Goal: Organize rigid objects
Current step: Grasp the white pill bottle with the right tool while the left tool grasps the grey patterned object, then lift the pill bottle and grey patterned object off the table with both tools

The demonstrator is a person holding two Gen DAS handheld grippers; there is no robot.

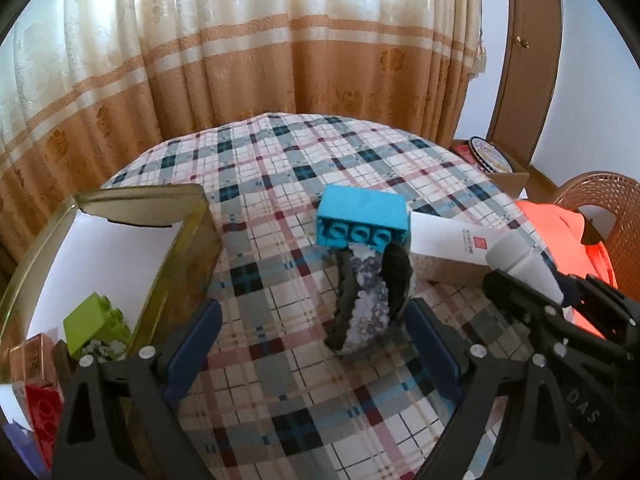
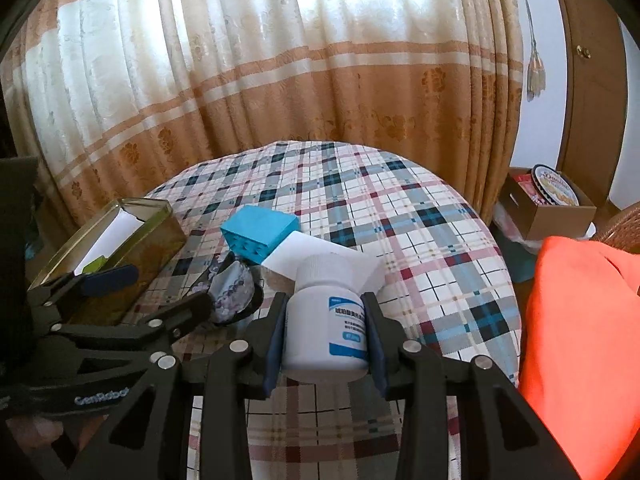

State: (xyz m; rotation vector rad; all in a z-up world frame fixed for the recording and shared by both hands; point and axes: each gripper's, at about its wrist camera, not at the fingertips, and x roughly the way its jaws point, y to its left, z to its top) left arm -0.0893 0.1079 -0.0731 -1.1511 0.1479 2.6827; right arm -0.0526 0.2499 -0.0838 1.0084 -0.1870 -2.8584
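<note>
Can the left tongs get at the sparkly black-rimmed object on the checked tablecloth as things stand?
Probably yes. The left tongs stand open, and the sparkly black-rimmed object lies between their blue pads, nothing in front. The turquoise plastic building block touches its far end and might get nudged.

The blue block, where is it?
In the left wrist view the blue block lies mid-table on the checked cloth, touching the sparkly hair clip in front of it, with a white box right beside it.

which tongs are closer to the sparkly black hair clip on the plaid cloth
Left. The left tongs stand open astride the sparkly black hair clip, not gripping it. The right tongs sit off to its side, shut on a white plastic pill bottle.
</note>
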